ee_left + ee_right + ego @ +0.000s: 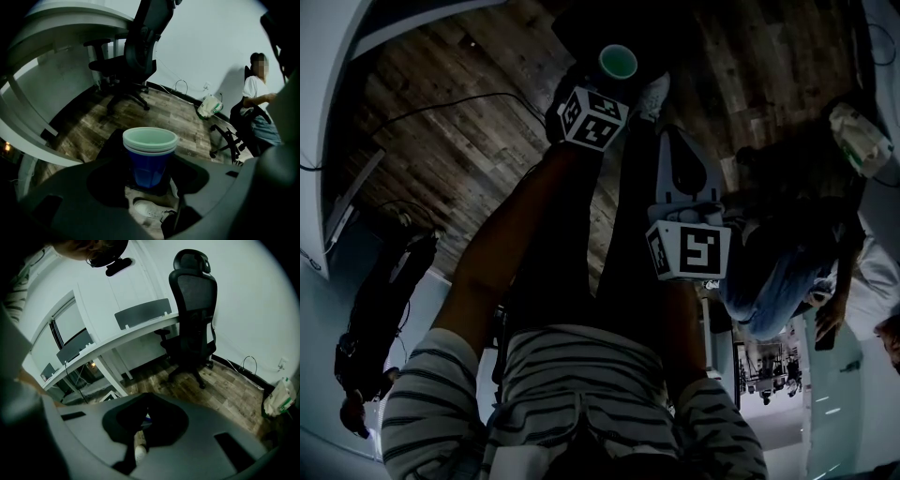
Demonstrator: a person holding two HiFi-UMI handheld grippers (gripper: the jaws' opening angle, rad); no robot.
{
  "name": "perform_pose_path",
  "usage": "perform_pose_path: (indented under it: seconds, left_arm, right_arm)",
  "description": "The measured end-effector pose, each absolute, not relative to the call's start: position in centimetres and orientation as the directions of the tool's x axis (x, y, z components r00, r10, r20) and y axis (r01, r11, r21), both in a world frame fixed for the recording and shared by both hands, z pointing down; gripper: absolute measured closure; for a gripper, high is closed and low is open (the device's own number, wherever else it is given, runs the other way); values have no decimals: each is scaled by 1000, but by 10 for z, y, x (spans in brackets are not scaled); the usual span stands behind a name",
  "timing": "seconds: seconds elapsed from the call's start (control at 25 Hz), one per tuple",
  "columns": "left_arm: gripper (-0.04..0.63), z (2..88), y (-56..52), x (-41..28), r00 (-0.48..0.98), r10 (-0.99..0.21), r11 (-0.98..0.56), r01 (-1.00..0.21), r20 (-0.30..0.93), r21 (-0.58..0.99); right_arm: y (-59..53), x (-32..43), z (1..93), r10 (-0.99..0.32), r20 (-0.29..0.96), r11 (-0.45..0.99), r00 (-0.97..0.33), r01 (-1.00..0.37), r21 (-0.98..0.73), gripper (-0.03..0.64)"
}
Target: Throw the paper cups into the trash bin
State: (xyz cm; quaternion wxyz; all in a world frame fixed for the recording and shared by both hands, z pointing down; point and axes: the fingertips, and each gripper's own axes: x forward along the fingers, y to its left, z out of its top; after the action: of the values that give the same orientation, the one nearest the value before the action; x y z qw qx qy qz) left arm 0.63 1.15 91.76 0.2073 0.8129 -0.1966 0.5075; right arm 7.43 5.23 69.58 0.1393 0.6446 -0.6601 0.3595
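Two or three blue paper cups point(149, 164), nested, with pale green insides, stand upright between the jaws of my left gripper point(150, 183), which is shut on them. In the head view the cups' green rim point(618, 63) shows past the left gripper point(614, 86), held out over a dark shape point(581, 33) on the floor; I cannot tell whether that is the trash bin. My right gripper point(677, 150) hangs lower and to the right. In the right gripper view its jaws point(147, 412) are shut together with nothing between them.
A wooden floor point(168, 117) lies below. A black office chair point(136, 51) stands by a white curved desk point(56, 33). A person point(258, 101) sits at the right, near a white bag point(209, 106). My own white shoe point(150, 209) is under the cups. Cables point(441, 105) run across the floor.
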Motion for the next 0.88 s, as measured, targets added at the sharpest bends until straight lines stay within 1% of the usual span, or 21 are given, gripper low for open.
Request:
perform_pose_path:
  seconds: [0.6, 0.88]
  left_arm:
    - [316, 959, 1, -1, 378, -87, -813, -562, 922, 153]
    - [316, 971, -4, 3, 374, -68, -813, -558, 925, 166]
  right_arm:
    - [52, 72, 714, -739, 664, -116, -119, -947, -299, 606]
    - [46, 72, 719, -737, 666, -127, -116, -944, -305, 606]
